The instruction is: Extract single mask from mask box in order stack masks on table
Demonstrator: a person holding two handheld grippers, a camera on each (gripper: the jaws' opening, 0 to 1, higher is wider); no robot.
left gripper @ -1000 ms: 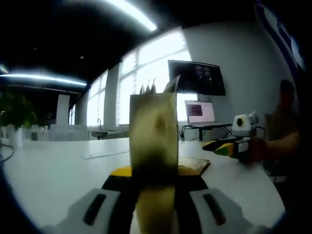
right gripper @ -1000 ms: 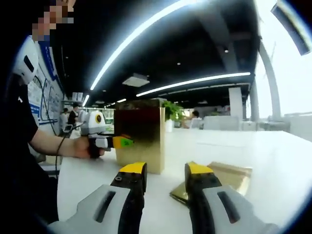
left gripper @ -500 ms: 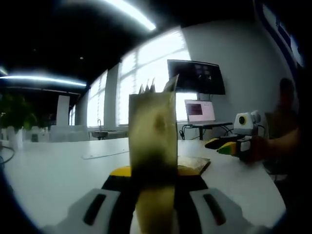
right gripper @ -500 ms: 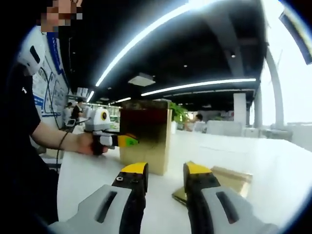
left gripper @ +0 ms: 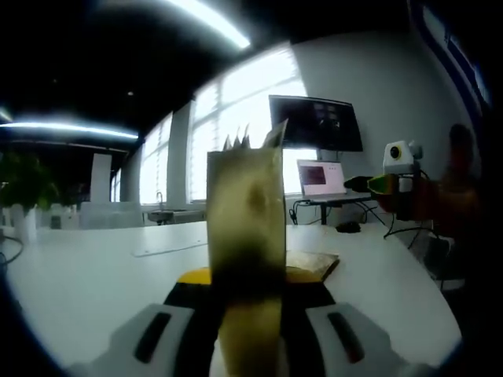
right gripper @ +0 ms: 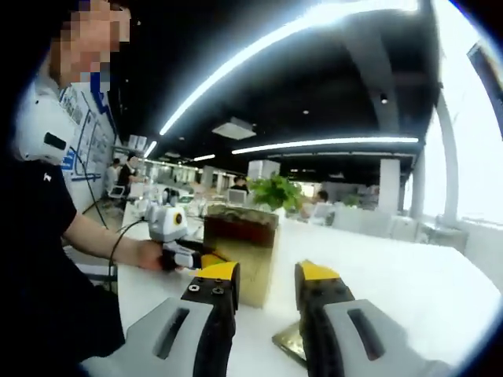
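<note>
Right, quick notes:
mask box: gold carton, stands upright on the white desk, long axis vertical, open top up; in left gripper view it rises straight out of the jaws, ragged flaps at its top edge.
left gripper: jaws pressed onto the mask box near its base, pinching it from both sides; yellow tips just show either side of the carton. In right gripper view it comes in from the left, held in a hand, tips against the box's side.
right gripper: jaws spread apart w/ nothing between them, raised above the desk, pointing toward the box. In left gripper view it sits at right, up off the desk surface, well apart from the box.
masks: flat gold packets lying on the desk just beside the box's base, long axis roughly along the desk top; in right gripper view a corner pokes out beside the right jaw.
bkgd: laptop at the desk's far edge, monitor above it; plant behind the box.
</note>
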